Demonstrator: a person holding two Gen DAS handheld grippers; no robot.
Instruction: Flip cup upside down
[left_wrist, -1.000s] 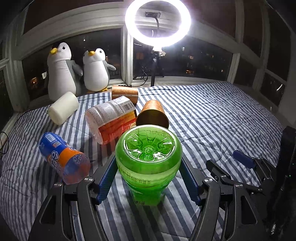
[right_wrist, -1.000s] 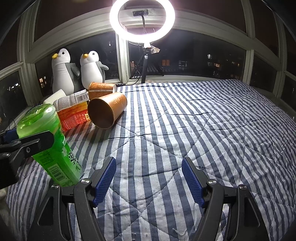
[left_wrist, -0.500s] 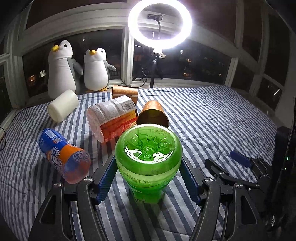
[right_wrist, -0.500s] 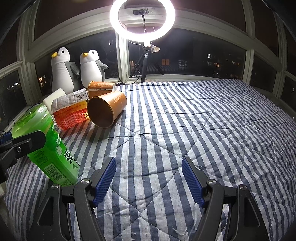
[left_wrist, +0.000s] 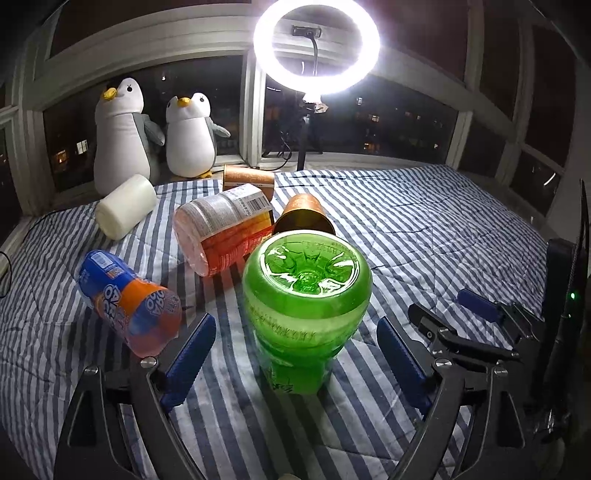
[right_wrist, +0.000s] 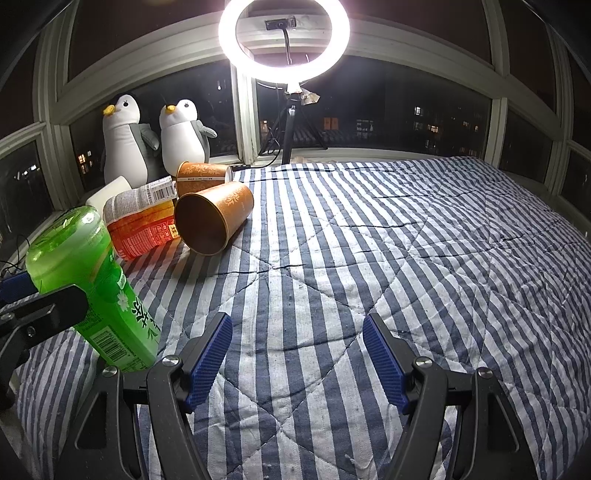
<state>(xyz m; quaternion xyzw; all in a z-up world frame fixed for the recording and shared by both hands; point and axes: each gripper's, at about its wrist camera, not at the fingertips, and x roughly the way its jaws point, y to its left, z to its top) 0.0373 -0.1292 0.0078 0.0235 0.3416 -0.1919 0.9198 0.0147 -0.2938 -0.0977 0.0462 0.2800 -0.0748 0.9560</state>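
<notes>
Between the left claw's now-spread pads, which pinched it a second ago, the green bottle stands inverted on the striped bed, while the idle right claw gapes empty, the gold cup lying at its eleven o'clock.

Colours and patterns, night bench on bed.
Green bottle is glowing translucent; quilt is showing blue-white stripes; cup is showing gold with brown interior; pads are showing blue.
</notes>
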